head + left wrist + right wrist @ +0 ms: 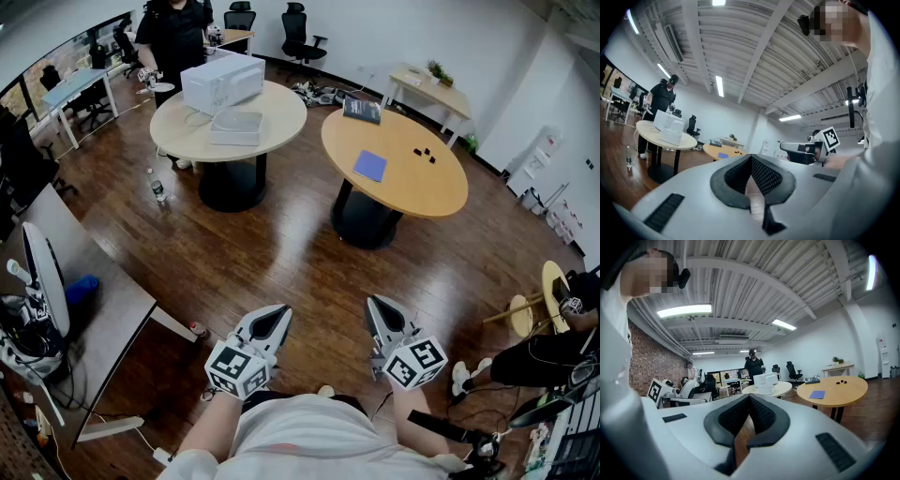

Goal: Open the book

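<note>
The blue book [370, 166] lies flat and closed on the right round counter [422, 192]. A darker book [362, 110] lies at the far edge of this counter, and some small black pieces [424, 153] lie near the blue one. The left round counter [178, 127] carries a white box [223, 82], and a person in black [173, 33] stands behind it. A bottle [157, 188] stands on the wood floor [281, 248]. The left claw [279, 312] and the right claw [373, 304] are both clenched on nothing. They are held about level, side by side, well apart from the book.
</note>
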The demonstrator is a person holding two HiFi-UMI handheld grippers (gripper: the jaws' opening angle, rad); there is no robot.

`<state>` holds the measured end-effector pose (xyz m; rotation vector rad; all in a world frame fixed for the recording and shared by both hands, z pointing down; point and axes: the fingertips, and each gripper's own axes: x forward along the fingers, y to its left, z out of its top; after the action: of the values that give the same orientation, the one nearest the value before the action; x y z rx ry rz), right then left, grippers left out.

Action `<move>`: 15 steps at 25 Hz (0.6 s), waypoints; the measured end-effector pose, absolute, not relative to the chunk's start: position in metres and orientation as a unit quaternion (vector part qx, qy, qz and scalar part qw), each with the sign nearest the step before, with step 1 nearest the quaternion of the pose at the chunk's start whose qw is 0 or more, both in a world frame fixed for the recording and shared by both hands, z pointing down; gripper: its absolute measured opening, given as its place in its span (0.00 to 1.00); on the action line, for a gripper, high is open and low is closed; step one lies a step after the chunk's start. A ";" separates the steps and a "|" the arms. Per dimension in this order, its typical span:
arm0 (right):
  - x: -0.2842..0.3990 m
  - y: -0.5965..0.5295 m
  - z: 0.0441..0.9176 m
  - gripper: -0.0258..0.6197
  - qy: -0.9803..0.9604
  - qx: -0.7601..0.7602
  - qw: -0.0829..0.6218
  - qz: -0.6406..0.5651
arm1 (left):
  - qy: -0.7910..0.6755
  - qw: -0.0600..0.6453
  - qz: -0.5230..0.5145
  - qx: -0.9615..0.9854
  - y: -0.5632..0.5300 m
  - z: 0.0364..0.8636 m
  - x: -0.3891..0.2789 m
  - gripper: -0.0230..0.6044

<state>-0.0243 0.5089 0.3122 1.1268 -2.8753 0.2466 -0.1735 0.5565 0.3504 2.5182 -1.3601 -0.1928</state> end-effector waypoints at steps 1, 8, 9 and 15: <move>-0.033 0.511 0.314 0.03 -0.928 0.363 0.025 0.080 | -0.470 0.135 -0.066 0.870 0.560 0.353 -0.181 0.05; -0.083 0.524 0.331 0.03 -0.935 0.343 0.048 0.080 | -0.480 0.144 -0.072 0.862 0.569 0.365 -0.228 0.05; -0.085 0.523 0.332 0.03 -0.935 0.342 0.048 0.082 | -0.481 0.145 -0.074 0.861 0.569 0.366 -0.231 0.05; -0.104 0.499 0.346 0.03 -0.940 0.323 0.040 0.106 | -0.497 0.147 -0.061 0.853 0.562 0.373 -0.246 0.05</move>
<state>-0.1039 0.4987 0.3458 0.9887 -2.8793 0.3243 -0.2465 0.5616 0.3729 2.4546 -1.4304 -0.1748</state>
